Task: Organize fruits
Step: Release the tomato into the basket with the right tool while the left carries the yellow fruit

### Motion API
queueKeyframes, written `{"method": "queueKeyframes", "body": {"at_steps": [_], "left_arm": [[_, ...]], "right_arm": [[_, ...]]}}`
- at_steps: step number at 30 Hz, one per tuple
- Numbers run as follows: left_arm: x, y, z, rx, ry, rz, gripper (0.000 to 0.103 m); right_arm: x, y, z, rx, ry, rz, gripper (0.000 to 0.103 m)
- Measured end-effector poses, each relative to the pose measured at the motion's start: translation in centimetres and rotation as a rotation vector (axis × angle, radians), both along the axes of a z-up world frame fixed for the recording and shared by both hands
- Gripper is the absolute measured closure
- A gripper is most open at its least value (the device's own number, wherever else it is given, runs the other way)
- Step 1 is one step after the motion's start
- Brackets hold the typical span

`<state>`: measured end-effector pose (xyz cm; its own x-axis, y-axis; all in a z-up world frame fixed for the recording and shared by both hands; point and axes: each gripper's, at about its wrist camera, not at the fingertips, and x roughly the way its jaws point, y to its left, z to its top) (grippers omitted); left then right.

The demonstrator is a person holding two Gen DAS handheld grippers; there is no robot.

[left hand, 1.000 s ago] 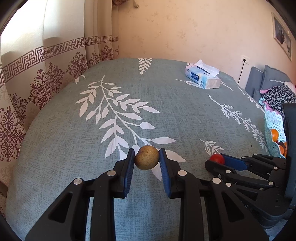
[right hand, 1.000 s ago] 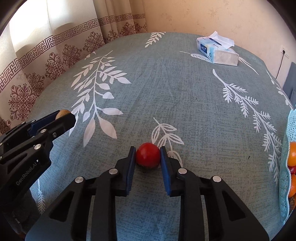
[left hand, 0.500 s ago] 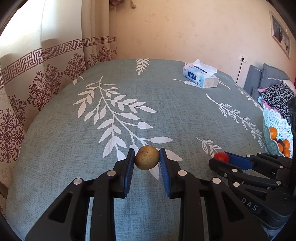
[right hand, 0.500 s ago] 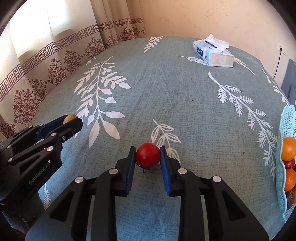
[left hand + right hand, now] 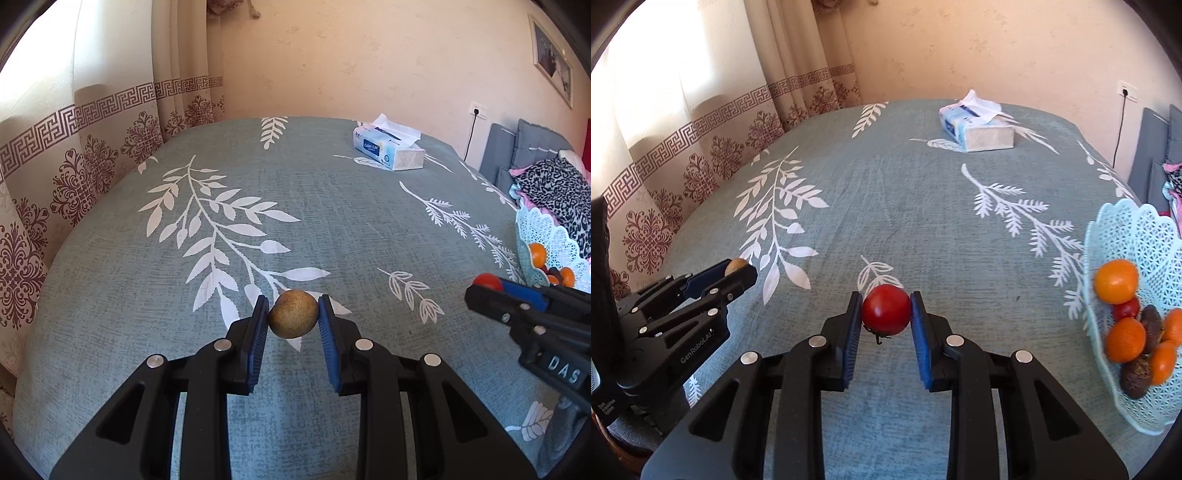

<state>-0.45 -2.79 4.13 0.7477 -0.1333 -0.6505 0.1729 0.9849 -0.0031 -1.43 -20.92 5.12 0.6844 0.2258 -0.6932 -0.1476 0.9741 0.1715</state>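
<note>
Two grips are closed on fruit: the right gripper (image 5: 886, 314), its fingers clamping a round red tomato (image 5: 886, 309), hangs nearer the pale-blue lattice plastic fruit basket (image 5: 1134, 236) on its right than the left gripper (image 5: 293, 315), which pinches a brown speckled round fruit (image 5: 293, 314) above the teal leaf-patterned bedspread (image 5: 332, 221).

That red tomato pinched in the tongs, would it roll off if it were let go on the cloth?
Probably, a little: the tomato is round and smooth, so it may roll, though the woven tablecloth should slow it. Its glossy skin looks slippery and soft; only the two blue pads hold it, so hard squeezing might bruise it.

bright window daylight, sharp, fisheye-warped edges
</note>
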Motion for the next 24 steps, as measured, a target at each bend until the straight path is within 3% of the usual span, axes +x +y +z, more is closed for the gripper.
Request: {"method": "queueKeyframes", "body": {"at_steps": [13, 24], "left_arm": [[-0.8, -2.0, 0.8, 0.014, -0.018, -0.049, 0.075], [-1.2, -5.0, 1.2, 0.039, -0.027, -0.101, 0.075]], "right_arm": [[-3.8, -9.0, 2.0, 0.027, -0.066, -0.219, 0.076], [-6.8, -16.7, 1.5, 0.033, -0.065, -0.402, 0.076]]}}
